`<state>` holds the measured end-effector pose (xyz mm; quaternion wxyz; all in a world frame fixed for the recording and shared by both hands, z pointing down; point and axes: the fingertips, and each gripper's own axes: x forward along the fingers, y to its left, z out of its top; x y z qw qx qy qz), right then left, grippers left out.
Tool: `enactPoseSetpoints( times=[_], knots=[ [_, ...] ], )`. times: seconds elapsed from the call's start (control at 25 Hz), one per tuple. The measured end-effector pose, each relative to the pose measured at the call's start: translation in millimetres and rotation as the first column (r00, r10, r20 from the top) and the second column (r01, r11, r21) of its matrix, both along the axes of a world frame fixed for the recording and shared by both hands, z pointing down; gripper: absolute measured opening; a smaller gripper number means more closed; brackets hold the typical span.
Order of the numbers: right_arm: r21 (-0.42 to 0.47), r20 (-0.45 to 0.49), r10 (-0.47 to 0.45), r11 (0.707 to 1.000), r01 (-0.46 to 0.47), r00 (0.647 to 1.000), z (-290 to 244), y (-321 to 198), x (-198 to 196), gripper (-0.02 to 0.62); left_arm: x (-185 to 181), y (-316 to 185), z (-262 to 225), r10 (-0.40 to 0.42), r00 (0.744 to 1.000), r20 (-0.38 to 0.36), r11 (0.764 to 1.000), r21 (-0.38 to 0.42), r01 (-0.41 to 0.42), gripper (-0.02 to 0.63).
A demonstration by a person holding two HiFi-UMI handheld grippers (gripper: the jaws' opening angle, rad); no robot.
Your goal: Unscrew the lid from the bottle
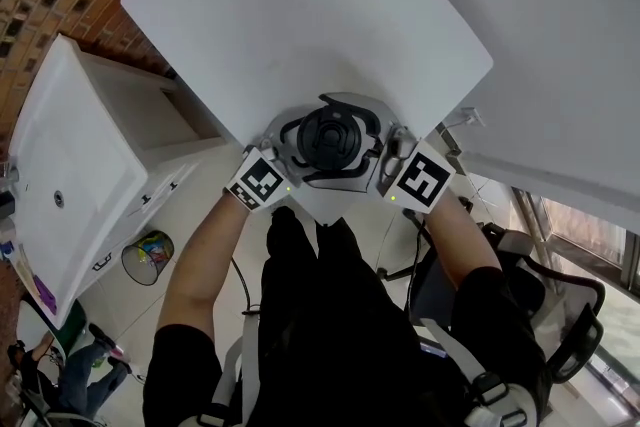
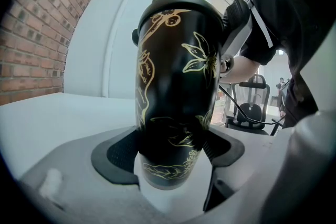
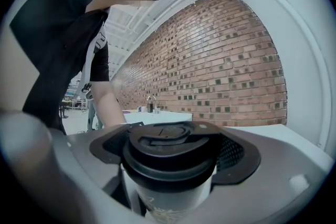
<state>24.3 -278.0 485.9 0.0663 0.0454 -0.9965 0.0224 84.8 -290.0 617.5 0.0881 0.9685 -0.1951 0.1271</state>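
- Now the left gripper (image 2: 173, 168) clasps the black gold-flowered bottle (image 2: 176, 81) low on its body, upright over the near edge of the white round table (image 1: 300, 15).
- Meanwhile the right gripper (image 3: 170, 168) clamps its black round lid (image 3: 168, 147).

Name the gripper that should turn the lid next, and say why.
Right. The right gripper is closed on the lid, so it can probably twist it. The left gripper clamps the bottle low on its body, steadying it.
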Motion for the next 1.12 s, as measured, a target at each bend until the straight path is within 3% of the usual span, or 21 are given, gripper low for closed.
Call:
enactPoseSetpoints(
  times=[0.16,0.32,0.44,0.76,1.0,1.12],
  knots=[
    [-0.03,0.078,0.151,0.988,-0.149,0.985,-9,-11,1,0.512,-1,-1,0,-0.002,1.0,-0.002,1.0,-0.004,0.002,0.377],
    [-0.038,0.113,0.314,0.949,-0.312,0.943,-15,-16,7,0.517,-1,0,0,-0.001,1.0,-0.003,1.0,-0.009,0.001,0.377],
    [-0.065,0.126,0.385,0.923,-0.379,0.915,-13,-12,10,0.515,-1,-1,0,-0.001,1.0,-0.002,1.0,-0.005,0.001,0.377],
    [0.007,0.073,0.473,0.88,-0.475,0.878,0,-13,8,0.505,-1,0,0,-0.001,1.0,-0.004,1.0,-0.007,0.0,0.377],
    [0.028,0.074,0.492,0.868,-0.495,0.867,-1,-16,5,0.47,-1,-1,0,0.0,1.0,-0.001,1.0,-0.006,0.0,0.379],
    [0.02,0.063,0.48,0.876,-0.482,0.875,2,-15,6,0.462,0,0,0,0.0,1.0,-0.002,1.0,-0.008,0.0,0.377]
  ],
)
